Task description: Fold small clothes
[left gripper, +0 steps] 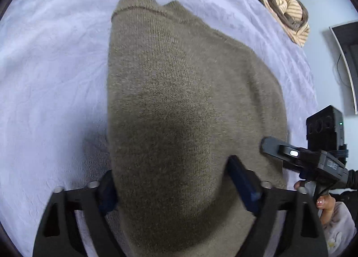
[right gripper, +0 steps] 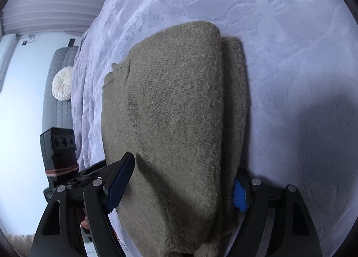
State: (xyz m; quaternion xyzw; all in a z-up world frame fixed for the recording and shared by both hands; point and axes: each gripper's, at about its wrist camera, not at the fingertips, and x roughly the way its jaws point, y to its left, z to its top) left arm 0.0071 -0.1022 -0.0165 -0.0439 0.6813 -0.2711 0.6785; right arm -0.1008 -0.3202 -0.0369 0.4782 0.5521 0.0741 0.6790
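An olive-brown knitted sweater [left gripper: 183,91] lies folded on the lavender bedspread [left gripper: 49,73]. My left gripper [left gripper: 172,181] has its jaws wide apart, and the near end of the sweater passes between the two blue-padded fingers. The right gripper shows at the sweater's right edge in the left wrist view [left gripper: 290,156]. In the right wrist view the sweater [right gripper: 179,111] shows stacked folded layers, and my right gripper [right gripper: 179,181] straddles its near end with jaws wide apart. The left gripper's body [right gripper: 60,145] shows at the left.
A striped beige-and-brown garment [left gripper: 286,4] lies at the bed's far right corner. A monitor edge [left gripper: 346,60] stands to the right. A grey padded headboard or bench [right gripper: 60,91] and a round white cushion [right gripper: 62,82] are left of the bed. Bedspread [right gripper: 290,55] surrounds the sweater.
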